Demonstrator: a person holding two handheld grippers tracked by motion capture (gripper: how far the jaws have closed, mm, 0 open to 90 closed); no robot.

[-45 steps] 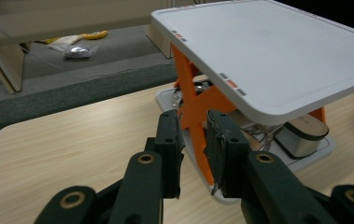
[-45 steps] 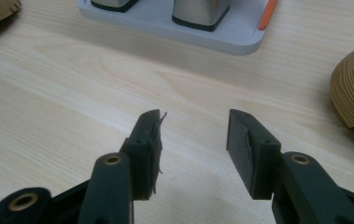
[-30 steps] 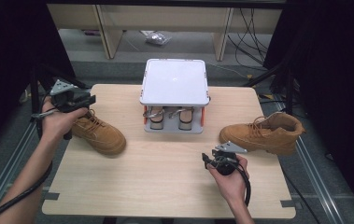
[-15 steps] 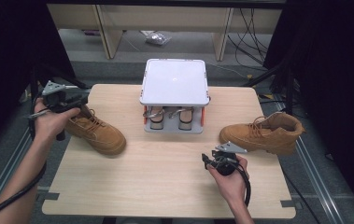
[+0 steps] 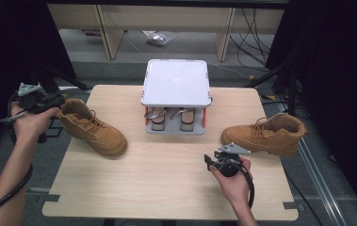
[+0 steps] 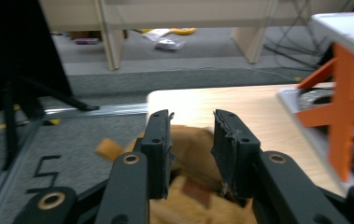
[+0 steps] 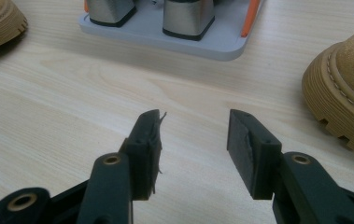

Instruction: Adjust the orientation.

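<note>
The left boot (image 5: 93, 128), lying left of the rack (image 5: 176, 82) on the tabletop (image 5: 166, 188), probably handles as fairly heavy, soft in the suede upper and stiff in the sole; the collar (image 6: 191, 140) looks the best hold. The left hand-held gripper (image 6: 191, 140) hovers at that collar, jaws partly open and holding nothing. The right hand-held gripper (image 7: 193, 140), in front of the rack, is open wider and empty.

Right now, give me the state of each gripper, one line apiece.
Left gripper: open, jaws apart over the heel end of the left boot, holding nothing.
Right gripper: open, empty, above bare table.
</note>
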